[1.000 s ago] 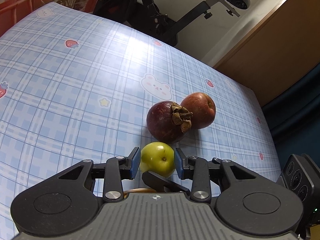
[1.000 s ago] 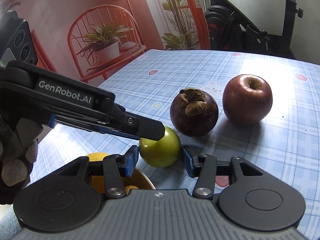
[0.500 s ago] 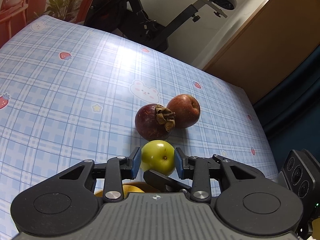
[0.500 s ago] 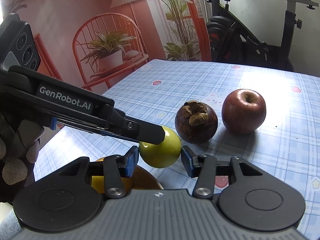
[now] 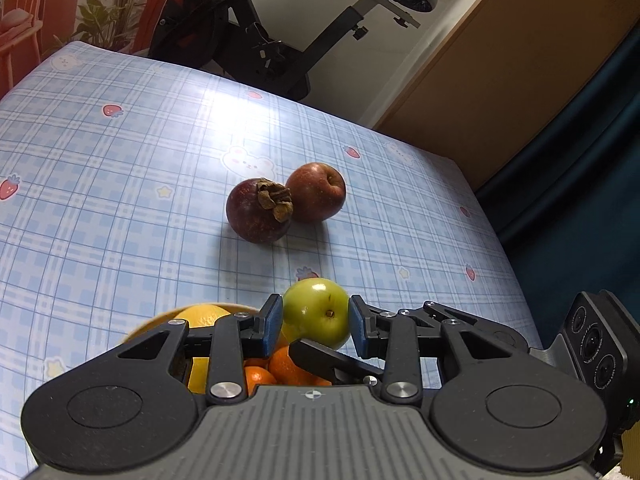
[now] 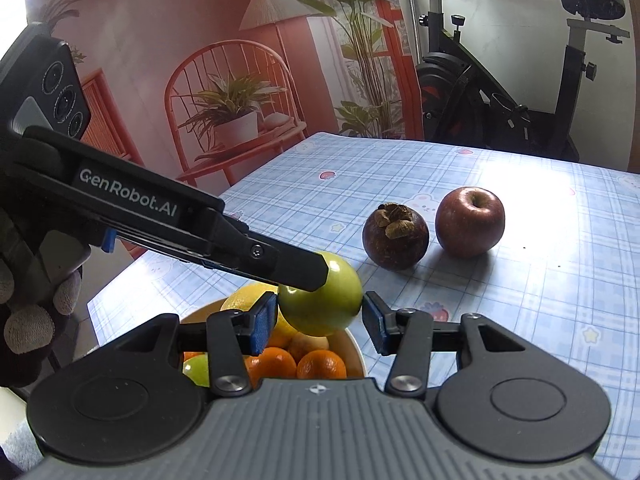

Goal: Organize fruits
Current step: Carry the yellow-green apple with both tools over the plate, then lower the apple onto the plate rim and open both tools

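Two tools meet on one green apple [image 5: 318, 314]. The left tool [image 5: 315, 322] has its blue pads pressed on both sides of the apple, narrowly parted and gripping it clear of the bench [image 5: 120, 200]. The right tool [image 6: 319, 320] brackets the same apple [image 6: 322, 300]; its left pad touches the fruit, while a small gap shows at its right pad, so it stands loosely apart without a firm hold. Just below and behind both tools sits a bowl [image 6: 356, 350] holding oranges [image 6: 320, 364] and a yellow citrus [image 5: 200, 316]. Ahead of the tools, well apart, a mangosteen [image 5: 258, 210] and a red apple [image 5: 316, 192] rest touching on the bench.
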